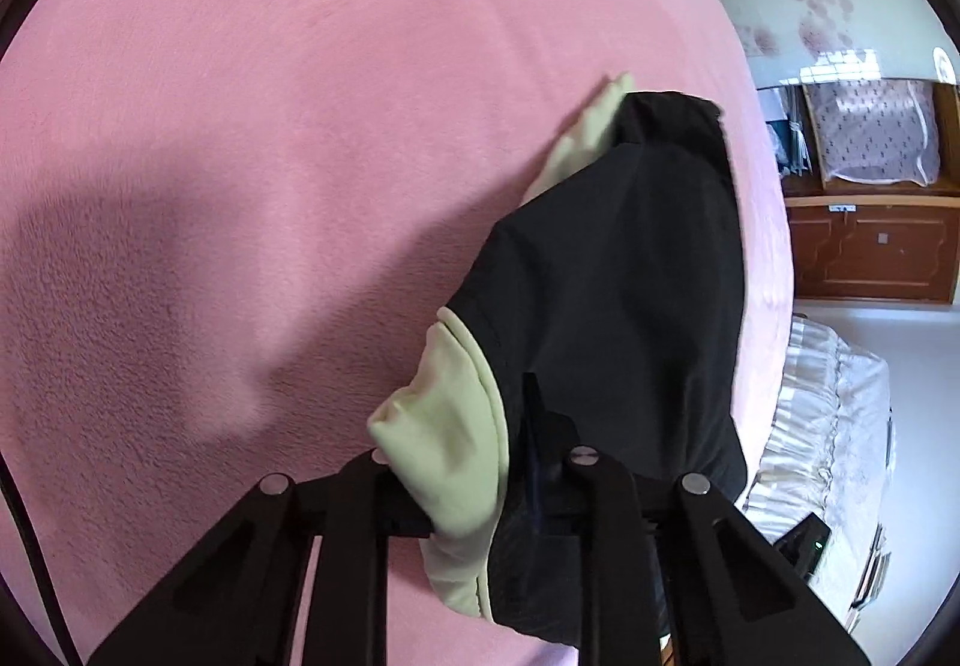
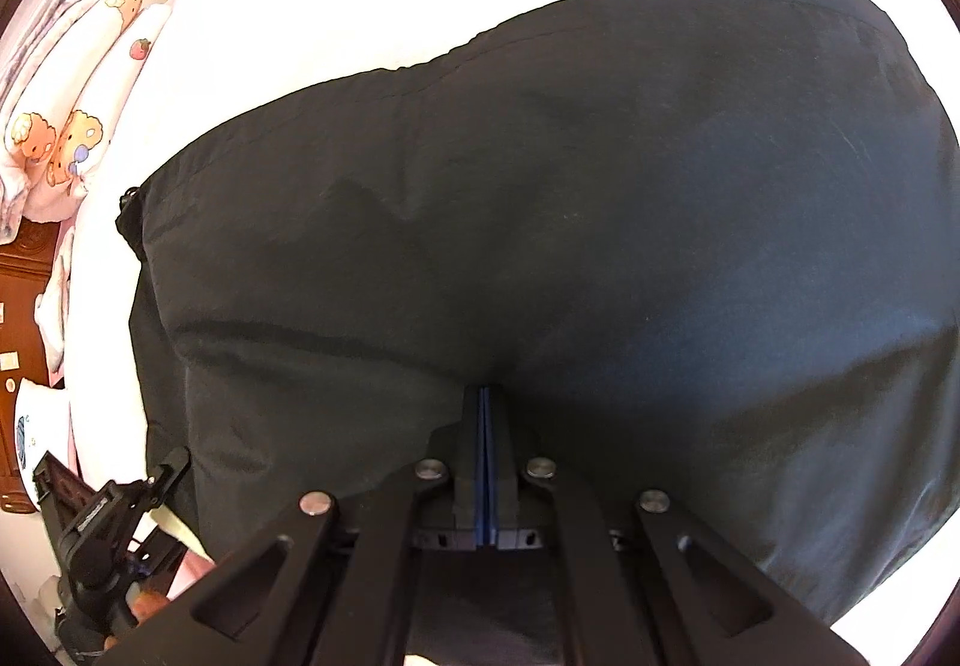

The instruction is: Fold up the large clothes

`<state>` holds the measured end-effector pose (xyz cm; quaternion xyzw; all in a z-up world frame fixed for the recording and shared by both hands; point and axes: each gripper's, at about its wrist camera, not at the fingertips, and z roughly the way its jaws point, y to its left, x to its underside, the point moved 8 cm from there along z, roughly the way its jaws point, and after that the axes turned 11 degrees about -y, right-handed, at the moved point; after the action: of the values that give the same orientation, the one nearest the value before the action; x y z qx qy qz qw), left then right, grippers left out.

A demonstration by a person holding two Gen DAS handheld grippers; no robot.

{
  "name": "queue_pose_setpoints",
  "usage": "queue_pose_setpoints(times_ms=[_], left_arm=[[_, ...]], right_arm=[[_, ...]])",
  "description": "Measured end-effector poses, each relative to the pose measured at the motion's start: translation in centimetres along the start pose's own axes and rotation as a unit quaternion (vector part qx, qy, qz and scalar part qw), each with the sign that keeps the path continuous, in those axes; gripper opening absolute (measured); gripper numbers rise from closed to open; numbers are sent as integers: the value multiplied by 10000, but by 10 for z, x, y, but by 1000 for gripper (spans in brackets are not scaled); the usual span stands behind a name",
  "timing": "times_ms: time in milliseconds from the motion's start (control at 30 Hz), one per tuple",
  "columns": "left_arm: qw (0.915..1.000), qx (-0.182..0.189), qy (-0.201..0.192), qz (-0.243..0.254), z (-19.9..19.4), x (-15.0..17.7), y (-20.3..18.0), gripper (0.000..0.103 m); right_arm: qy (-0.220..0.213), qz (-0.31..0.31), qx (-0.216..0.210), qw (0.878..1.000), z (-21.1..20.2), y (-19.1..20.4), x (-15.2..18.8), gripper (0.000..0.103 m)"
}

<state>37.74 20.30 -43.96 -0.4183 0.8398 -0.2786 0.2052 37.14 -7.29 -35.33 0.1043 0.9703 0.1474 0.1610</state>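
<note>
On the pink bed cover (image 1: 270, 126), a black garment (image 1: 630, 258) with a pale green lining (image 1: 444, 426) is lying spread and is being gripped at its near edge. It is judged soft, light and limp, so hems and corners are being favoured as grip points. The left gripper (image 1: 474, 456) is being kept nearly closed on lining and shell; the right gripper (image 2: 486, 396) is being held fully closed on black fabric. No containers are being shown.
</note>
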Motion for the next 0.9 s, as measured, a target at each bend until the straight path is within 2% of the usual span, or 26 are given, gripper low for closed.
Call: queue_pose_setpoints(times_ms=[167,367,500,700,900], left_arm=[[9972,302,-92,680,-22,1,-38,15],[9825,554,-264,1760,-38,14,-107,14],[9789,918,-359,1789,-53,21,-144,13],[9570,1239,-742,2517,-79,54,-209,12],[9268,1723,-840,3231,-102,109,-278,12]], right_arm=[[-16,-32,88,10000,-1,0,3,0],[-45,-142,24,9999,-7,1,5,0],[-34,-128,-86,9999,-8,1,4,0],[36,-126,-479,9988,-13,-7,2,0],[225,-128,-965,9950,-19,-19,-4,0]])
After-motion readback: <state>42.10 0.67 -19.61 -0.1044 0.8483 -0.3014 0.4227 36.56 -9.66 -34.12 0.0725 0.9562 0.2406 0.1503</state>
